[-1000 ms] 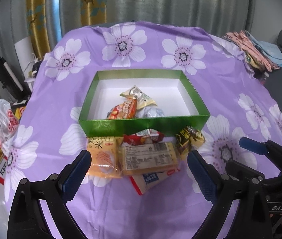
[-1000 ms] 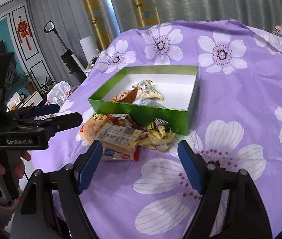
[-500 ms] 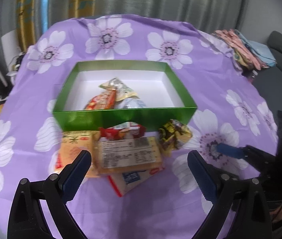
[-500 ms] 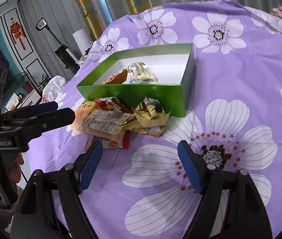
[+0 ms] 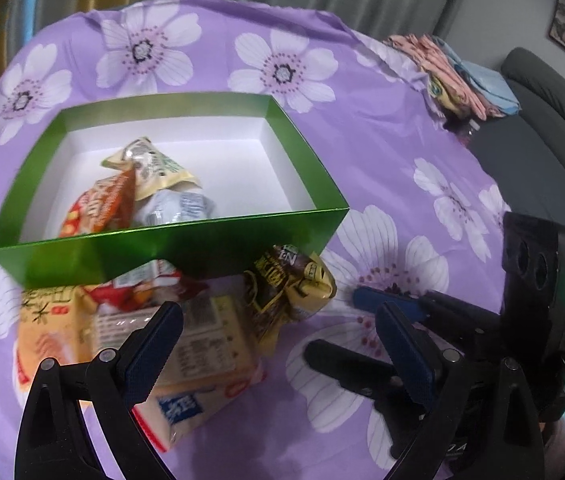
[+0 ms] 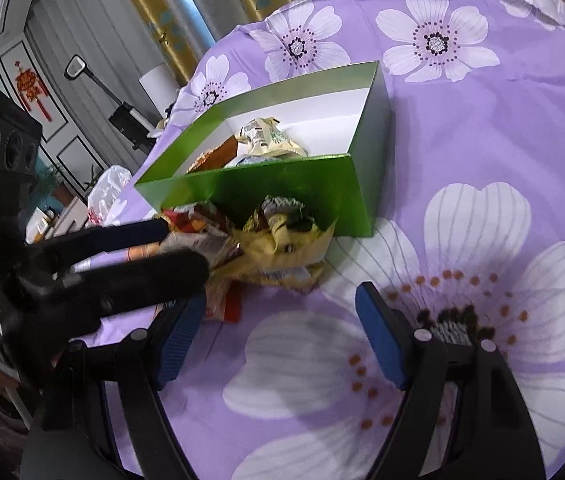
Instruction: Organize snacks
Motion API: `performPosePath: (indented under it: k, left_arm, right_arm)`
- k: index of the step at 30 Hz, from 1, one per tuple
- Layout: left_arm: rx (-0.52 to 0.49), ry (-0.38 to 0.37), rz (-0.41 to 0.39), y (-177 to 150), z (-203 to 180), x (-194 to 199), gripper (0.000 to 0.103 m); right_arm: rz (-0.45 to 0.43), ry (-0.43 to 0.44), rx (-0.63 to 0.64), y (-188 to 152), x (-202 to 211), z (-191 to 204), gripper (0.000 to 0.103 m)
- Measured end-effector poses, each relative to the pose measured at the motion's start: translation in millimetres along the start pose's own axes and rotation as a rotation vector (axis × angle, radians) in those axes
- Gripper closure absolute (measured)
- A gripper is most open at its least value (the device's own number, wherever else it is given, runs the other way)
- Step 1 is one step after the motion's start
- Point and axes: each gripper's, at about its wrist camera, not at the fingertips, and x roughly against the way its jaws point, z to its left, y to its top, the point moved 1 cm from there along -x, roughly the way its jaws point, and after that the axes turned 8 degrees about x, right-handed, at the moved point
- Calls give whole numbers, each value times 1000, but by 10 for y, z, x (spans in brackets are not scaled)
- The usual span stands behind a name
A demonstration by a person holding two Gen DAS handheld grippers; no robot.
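Observation:
A green box [image 5: 170, 248] with a white inside holds three packets: yellow-green [image 5: 150, 164], orange [image 5: 102, 208] and silver [image 5: 178, 208]. A loose pile lies against its near wall: an orange packet [image 5: 50, 320], a beige labelled packet [image 5: 202, 340], a red one [image 5: 142, 288] and a crumpled brown-yellow packet [image 5: 286, 284] [image 6: 278, 248]. My left gripper [image 5: 278, 344] [image 6: 180, 248] hangs open just above the beige packet. On the pile's right, my right gripper [image 6: 278, 340] [image 5: 338, 322] is open, close in front of the brown-yellow packet. Neither holds anything.
The table wears a purple flowered cloth [image 5: 382, 152]. Folded clothes [image 5: 454, 76] lie at its far right edge, with a grey sofa [image 5: 542, 120] beyond. A white plastic bag [image 6: 108, 192] sits off the table's left side. The two grippers are very close together.
Both grippers have sunk and closed in on the pile in front of the box. The right gripper now sits much nearer the left one. Both stayed open.

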Motion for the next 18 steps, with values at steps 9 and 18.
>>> performPosePath:
  k: [9, 18]
  left_arm:
    - [9, -25, 60, 45, 2, -240, 13]
    - [32, -48, 105, 75, 24, -349, 42]
  right_arm:
    - [5, 61, -19, 53, -239, -52, 26]
    - [16, 87, 5, 103, -296, -47, 45]
